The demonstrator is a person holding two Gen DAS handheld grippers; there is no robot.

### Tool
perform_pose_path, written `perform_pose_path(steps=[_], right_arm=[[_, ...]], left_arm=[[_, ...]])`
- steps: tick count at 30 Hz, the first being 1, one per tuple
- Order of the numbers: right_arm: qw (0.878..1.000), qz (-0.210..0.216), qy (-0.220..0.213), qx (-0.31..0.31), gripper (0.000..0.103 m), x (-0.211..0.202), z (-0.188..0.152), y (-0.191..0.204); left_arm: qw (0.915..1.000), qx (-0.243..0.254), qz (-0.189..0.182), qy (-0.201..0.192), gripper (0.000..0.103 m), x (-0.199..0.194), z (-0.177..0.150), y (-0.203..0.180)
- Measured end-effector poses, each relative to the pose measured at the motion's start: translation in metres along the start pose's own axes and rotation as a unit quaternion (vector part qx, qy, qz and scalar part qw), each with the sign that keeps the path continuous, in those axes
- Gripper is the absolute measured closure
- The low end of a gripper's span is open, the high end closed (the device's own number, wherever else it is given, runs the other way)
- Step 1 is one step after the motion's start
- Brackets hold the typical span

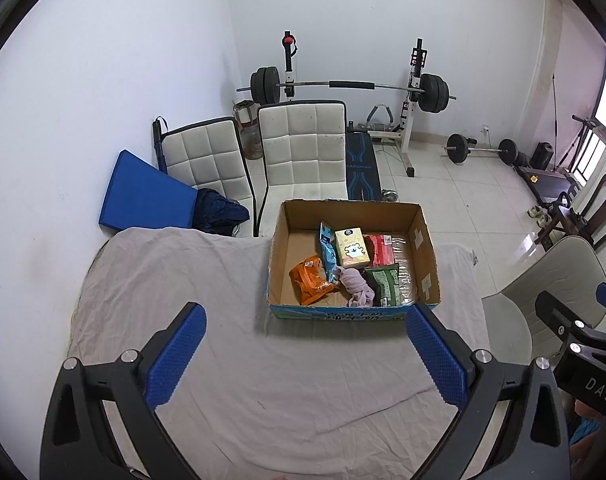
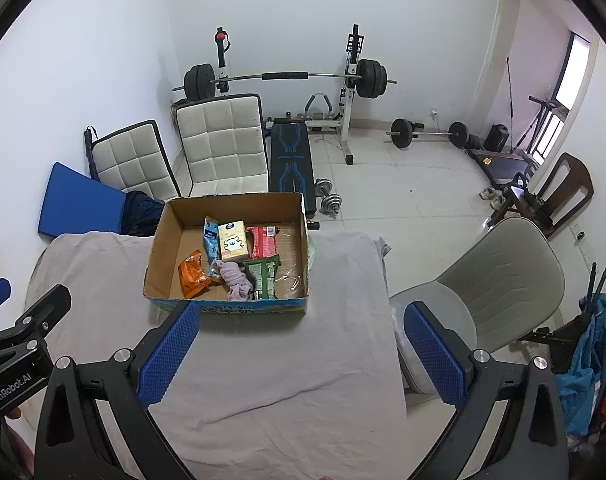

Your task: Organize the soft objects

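An open cardboard box (image 1: 425, 248) (image 2: 161, 248) stands on the far part of a cloth-covered table (image 1: 231, 360) (image 2: 287, 360). It holds an orange packet (image 1: 309, 286) (image 2: 191, 276), a blue packet (image 1: 326, 246) (image 2: 211, 240), a yellow tissue pack (image 1: 351, 247) (image 2: 233, 240), a red pack (image 1: 381, 250) (image 2: 263, 240), a green pack (image 1: 385, 284) (image 2: 263, 276) and a crumpled pink cloth (image 1: 357, 286) (image 2: 235, 278). My left gripper (image 1: 305, 354) is open and empty, above the table in front of the box. My right gripper (image 2: 301, 354) is open and empty, near the table's right edge.
Two white padded chairs (image 1: 303, 148) (image 2: 223, 140) and a blue mat (image 1: 143, 196) stand behind the table. A grey chair (image 2: 483, 280) stands at the table's right. A barbell rack (image 1: 351, 86) and weight bench are on the tiled floor beyond.
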State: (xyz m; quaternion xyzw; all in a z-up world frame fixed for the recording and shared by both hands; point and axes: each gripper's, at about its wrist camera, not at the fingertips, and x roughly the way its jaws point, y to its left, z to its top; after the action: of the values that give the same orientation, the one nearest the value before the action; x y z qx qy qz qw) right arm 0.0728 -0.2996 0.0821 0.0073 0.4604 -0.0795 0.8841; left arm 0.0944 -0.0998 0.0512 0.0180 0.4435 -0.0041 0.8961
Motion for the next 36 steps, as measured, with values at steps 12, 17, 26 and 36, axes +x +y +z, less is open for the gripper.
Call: perform_pose_path(steps=[12, 17, 26, 36], right_arm=[[1.0, -0.002, 0.0, -0.004, 0.0, -0.0013, -0.0012, 0.0008], [1.0, -0.001, 0.0, -0.003, 0.0, -0.0016, -0.0019, 0.0004], [1.0, -0.002, 0.002, -0.008, 0.0, -0.0011, -0.0038, 0.004], [1.0, -0.001, 0.006, -0.007, 0.0, 0.0026, -0.0052, 0.0025]], left_arm=[[1.0, 0.003, 0.001, -0.001, 0.001, 0.0006, -0.001, -0.0004], [1.0, 0.005, 0.001, -0.001, 0.0, 0.0018, -0.0021, -0.001], [1.0, 0.007, 0.002, 0.001, 0.0, 0.0045, -0.0036, 0.0005], [1.0, 0.006, 0.002, 0.004, 0.0, 0.0068, -0.0065, 0.0029]])
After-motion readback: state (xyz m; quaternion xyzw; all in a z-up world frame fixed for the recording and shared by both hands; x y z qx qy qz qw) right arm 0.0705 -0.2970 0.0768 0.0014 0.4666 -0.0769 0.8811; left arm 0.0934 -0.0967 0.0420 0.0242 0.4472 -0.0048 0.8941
